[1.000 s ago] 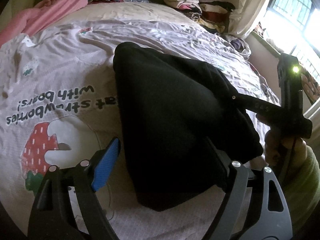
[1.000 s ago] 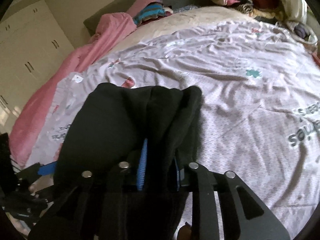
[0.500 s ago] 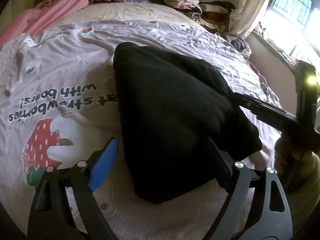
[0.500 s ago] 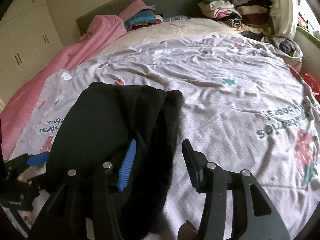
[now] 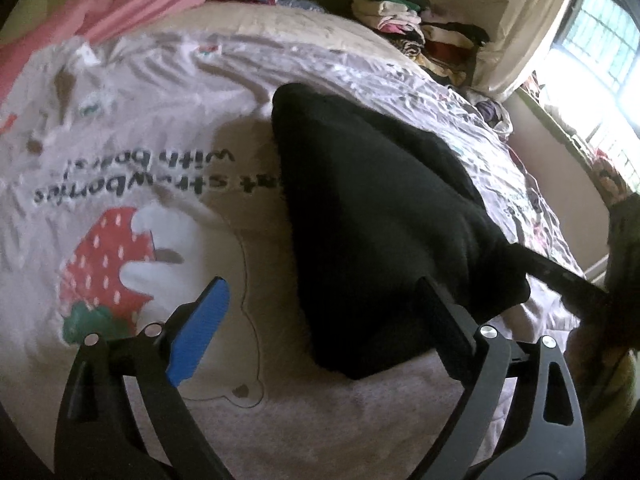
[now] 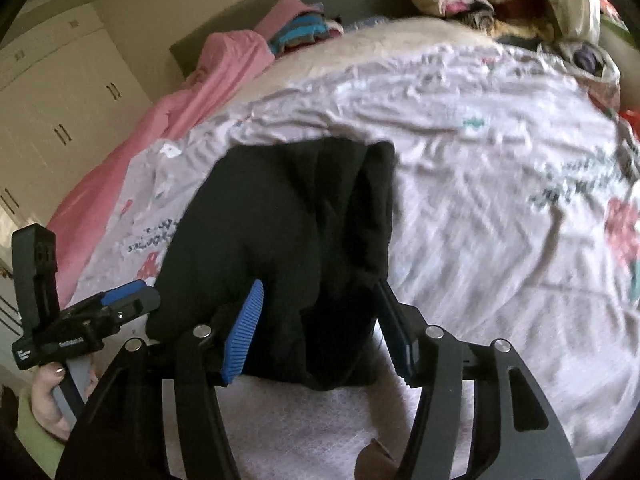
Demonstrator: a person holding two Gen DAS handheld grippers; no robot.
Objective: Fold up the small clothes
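The black garment [image 5: 384, 216] lies folded on my bed sheet [image 5: 132, 128], a compact dark bundle wider at the near end and narrowing toward the far end. In my right wrist view the same garment [image 6: 288, 248] shows several lengthwise folds stacked side by side, its near edge lying between my fingers.

My left gripper [image 5: 324, 312] has its jaws opening. Its blue pad [image 5: 200, 332] stands over the bare sheet, near the strawberry print [image 5: 106, 256], apart from the cloth. The opposite black finger overlaps the near right corner of the garment in the picture; I cannot tell whether it touches. Nothing is gripped.

My right gripper [image 6: 320, 320] also has its jaws opening. The near edge of the garment sits between the two pads, yet the pads do not press on it; a gap shows on the right side. Released, by my reading.

In the right wrist view my left hand [image 6: 48, 404] shows at the lower left, wrapped round the handle of the left gripper, with a green sleeve [image 6: 32, 436] below it.

Background: a pink blanket [image 6: 168, 120] along the left side of the bed, stacked clothes [image 5: 416, 24] at the far end, white wardrobe doors [image 6: 56, 92] and a window [image 5: 592, 48]. Both views are somewhat blurred
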